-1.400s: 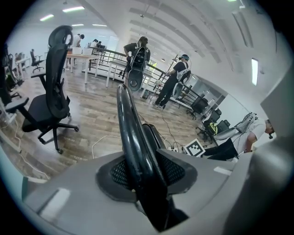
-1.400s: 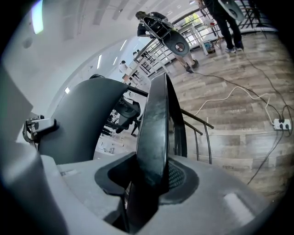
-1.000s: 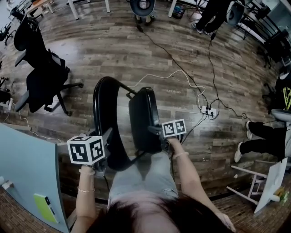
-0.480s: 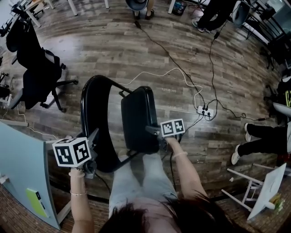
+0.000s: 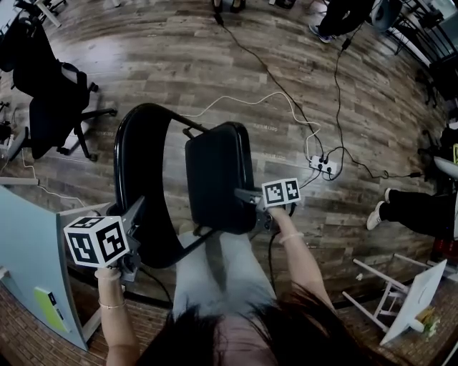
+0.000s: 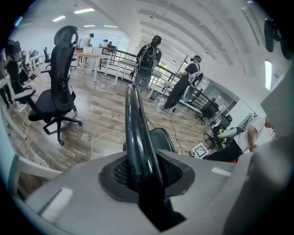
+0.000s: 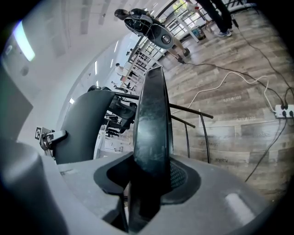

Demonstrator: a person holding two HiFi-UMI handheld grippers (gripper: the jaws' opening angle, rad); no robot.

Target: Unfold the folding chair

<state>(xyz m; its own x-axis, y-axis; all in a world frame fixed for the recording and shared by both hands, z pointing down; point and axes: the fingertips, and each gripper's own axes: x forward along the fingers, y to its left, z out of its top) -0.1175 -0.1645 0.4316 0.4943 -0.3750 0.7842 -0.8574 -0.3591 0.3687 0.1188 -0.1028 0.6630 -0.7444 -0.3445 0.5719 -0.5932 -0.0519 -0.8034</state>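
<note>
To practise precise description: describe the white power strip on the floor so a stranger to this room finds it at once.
Start at the black folding chair in the middle of the wooden floor. To the right of its seat, on the boards, lies the power strip. It is the only small white block where black and white cables meet.

The head view is dim and muted, bending hard at its edges, with a pale sheen on the wood floor (image 5: 136,57). Both gripper views are fisheye with black corners; ceiling lights (image 6: 85,10) burn white, streaking the glossy chair (image 6: 138,133), whose nearest part blurs.
</note>
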